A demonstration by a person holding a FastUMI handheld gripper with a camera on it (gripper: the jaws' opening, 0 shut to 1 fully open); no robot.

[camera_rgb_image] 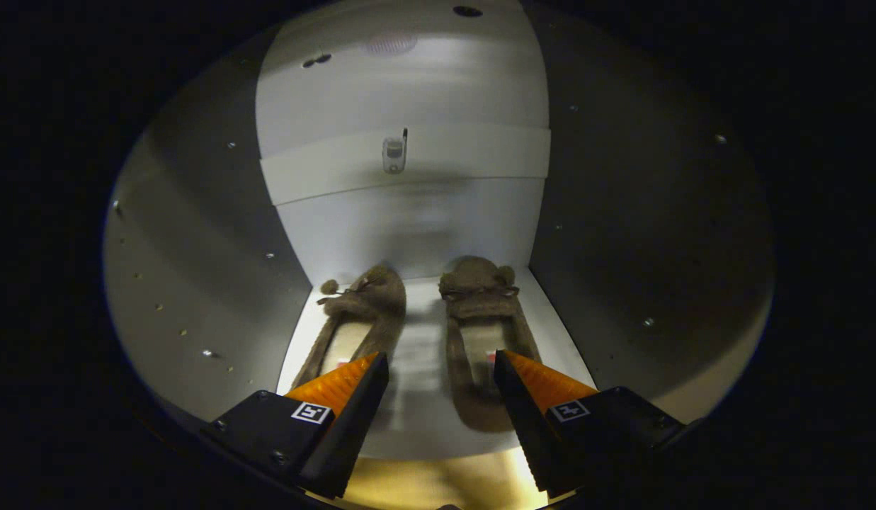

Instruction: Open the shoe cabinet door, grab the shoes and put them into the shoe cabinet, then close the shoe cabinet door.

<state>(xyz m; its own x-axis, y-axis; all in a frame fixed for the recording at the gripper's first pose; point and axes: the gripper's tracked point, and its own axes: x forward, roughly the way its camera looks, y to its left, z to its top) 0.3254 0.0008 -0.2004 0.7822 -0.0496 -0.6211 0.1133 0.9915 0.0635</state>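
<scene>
Shoes on the cabinet shelf, claw spread and empty

Gripper view: the shoes, a pair of fuzzy brown slippers, lie side by side on the pale shelf (423,418) inside the shoe cabinet (197,283), in the lower middle of the frame. The left shoe (360,319) and the right shoe (484,312) each run lengthwise away from the claw, toes with their small pompoms toward the white back panel (409,227) and heels toward the claw. A bare strip of shelf separates them. The grey side walls of the cabinet close in at left and right of the frame, and a small fitting (394,152) sits on the back panel in the upper middle.

The claw (441,375) shows at the bottom of the frame with its fingers wide apart and nothing between them but that bare strip; each fingertip overlaps the heel end of one shoe in the picture, though whether they touch cannot be told. The shoes lie straight ahead, so placing looks done, and the coming move is likely a straight pull back out along the shoes' long axis before the door is shut.
</scene>
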